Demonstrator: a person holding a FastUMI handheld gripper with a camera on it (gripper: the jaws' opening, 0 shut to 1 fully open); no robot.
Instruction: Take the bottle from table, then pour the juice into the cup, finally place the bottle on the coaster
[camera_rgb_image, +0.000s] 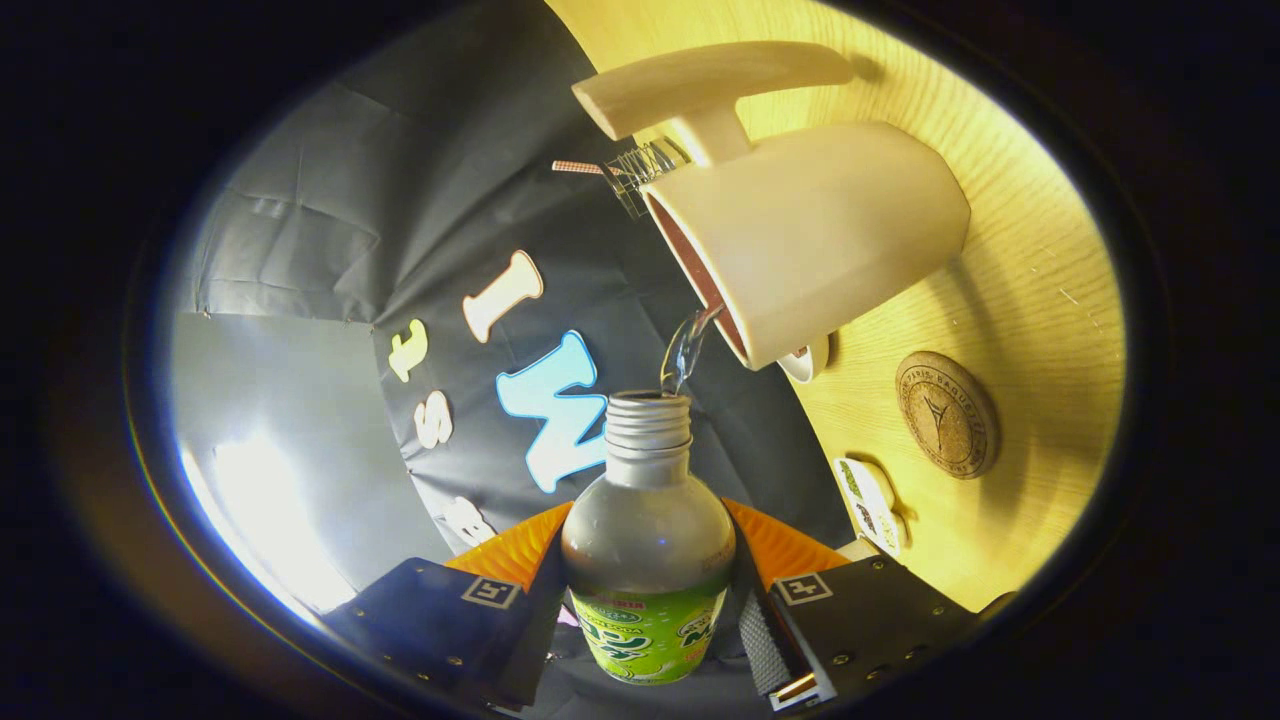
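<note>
My gripper (648, 590) is shut on a silver bottle (648, 530) with a green label, held between both fingers and tipped over so the wooden table (1040, 290) stands on edge beside it. The bottle's open threaded mouth (650, 405) points at a cream mug (810, 240) just beyond it. A thin clear stream of liquid (685, 350) runs from the mouth into the mug's dark opening. A round cork coaster (947, 414) lies on the table a little past the mug's base.
A wooden paddle-shaped piece (700, 85) on a short stem rises beside the mug. A small wire object (640, 170) sits behind the mug's rim. A small white item with a green print (868, 500) lies on the table close to the coaster.
</note>
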